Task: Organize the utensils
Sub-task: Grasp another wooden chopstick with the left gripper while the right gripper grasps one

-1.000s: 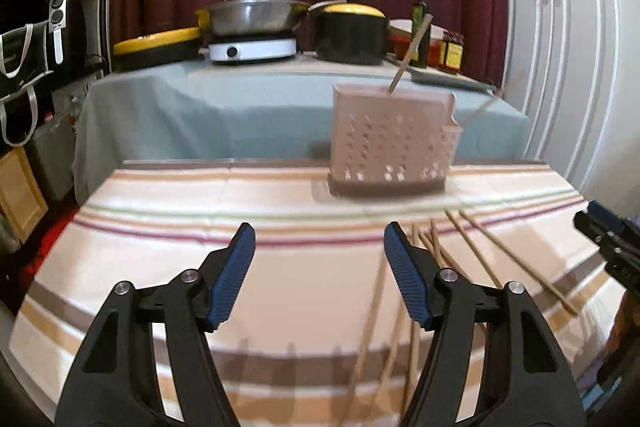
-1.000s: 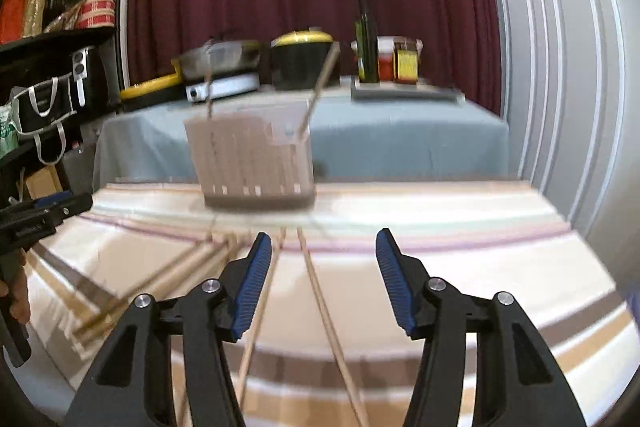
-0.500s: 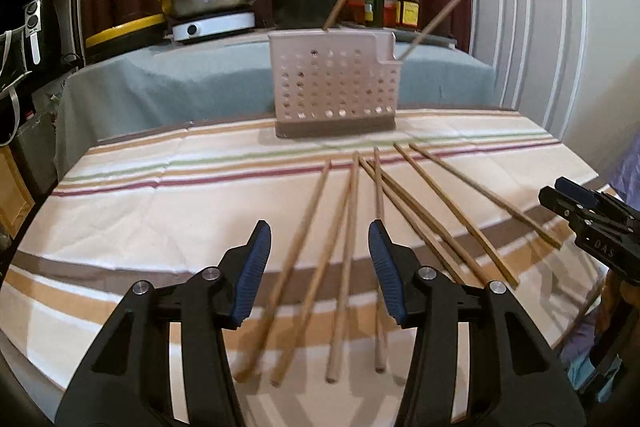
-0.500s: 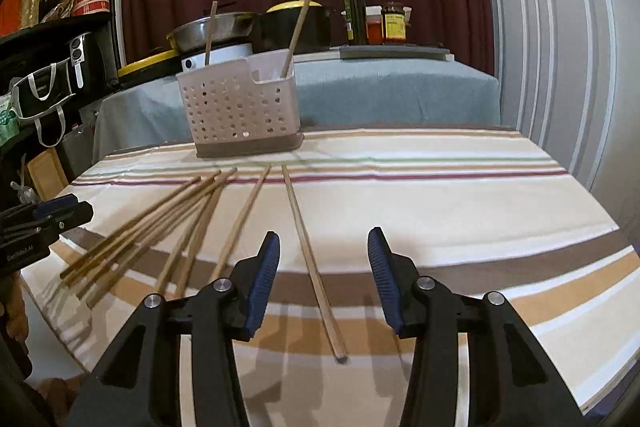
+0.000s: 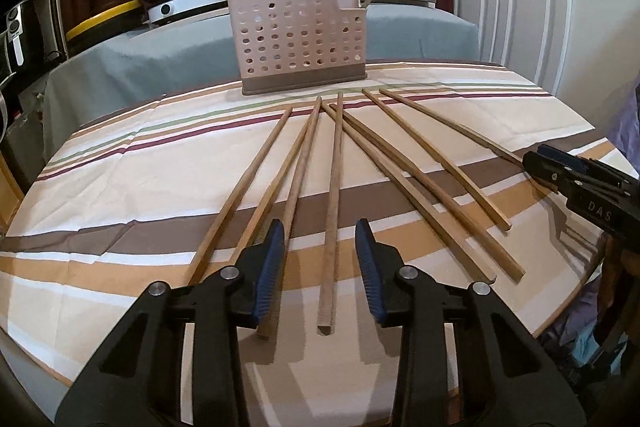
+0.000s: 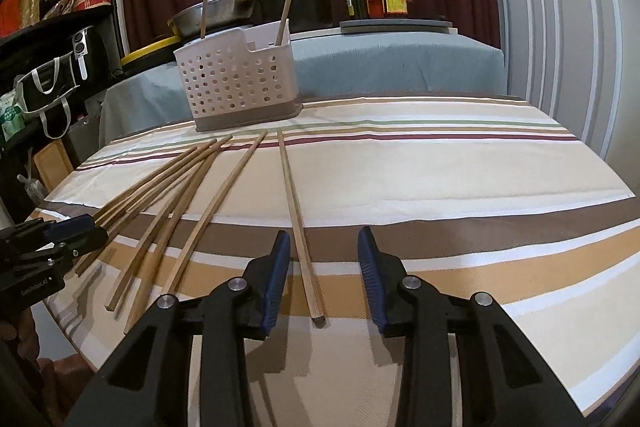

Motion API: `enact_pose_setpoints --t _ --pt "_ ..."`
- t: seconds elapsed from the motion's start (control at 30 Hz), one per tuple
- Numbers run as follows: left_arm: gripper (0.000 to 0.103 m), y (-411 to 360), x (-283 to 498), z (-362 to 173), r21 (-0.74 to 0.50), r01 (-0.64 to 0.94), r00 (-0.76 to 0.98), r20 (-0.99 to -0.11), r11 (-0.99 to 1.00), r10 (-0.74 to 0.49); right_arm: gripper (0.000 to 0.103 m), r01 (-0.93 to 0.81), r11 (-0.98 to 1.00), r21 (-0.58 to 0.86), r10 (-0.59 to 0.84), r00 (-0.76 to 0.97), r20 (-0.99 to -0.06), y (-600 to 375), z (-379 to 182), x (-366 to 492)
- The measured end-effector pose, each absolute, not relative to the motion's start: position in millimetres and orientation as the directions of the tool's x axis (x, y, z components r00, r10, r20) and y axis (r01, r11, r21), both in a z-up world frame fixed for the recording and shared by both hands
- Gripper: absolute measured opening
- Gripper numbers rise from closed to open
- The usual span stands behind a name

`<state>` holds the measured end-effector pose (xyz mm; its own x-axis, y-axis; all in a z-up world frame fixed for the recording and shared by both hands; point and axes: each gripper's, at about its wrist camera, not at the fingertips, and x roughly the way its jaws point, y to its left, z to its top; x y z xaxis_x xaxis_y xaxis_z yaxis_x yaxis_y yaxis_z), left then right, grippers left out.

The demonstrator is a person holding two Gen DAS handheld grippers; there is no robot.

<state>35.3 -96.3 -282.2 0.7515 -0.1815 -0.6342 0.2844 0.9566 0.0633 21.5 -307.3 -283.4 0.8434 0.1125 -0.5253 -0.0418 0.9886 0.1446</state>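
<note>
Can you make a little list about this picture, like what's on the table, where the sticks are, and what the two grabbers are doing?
table cover: striped cloth
holder: pale plastic basket with holes, standing at the far side
sticks in basket: two, leaning
sticks on cloth: seven chopsticks, fanned out flat
left gripper: open, either side of one chopstick
right gripper: open, around the rightmost chopstick
held: nothing
</note>
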Motion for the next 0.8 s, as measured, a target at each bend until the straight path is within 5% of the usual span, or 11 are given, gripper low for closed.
enact_pose_setpoints --t 0.13,0.27,0.57,0.8 --pt "0.023 -98.0 34.1 -288.7 0.071 0.301 0.736 -0.651 0.951 -0.184 0.036 -0.034 0.988 0.148 0.108 0.846 -0.523 -308.7 -283.6 20.4" --pt "0.023 -95.7 30.9 -290.8 0.065 0.3 0.741 -0.644 0.952 -0.19 0.035 -0.033 0.988 0.15 0.108 0.844 -0.525 -307.9 -284.9 17.7" --pt "0.007 -94.4 23.6 -292.3 0.051 0.319 0.747 -0.628 0.946 -0.218 0.017 -0.043 0.989 0.142 0.111 0.847 -0.52 -302.3 -289.3 12.5" --pt "0.007 -92.8 24.1 -291.7 0.03 0.324 0.742 -0.628 0.946 -0.234 0.007 -0.062 0.99 0.125 0.118 0.851 -0.512 -297.1 -289.8 7.5"
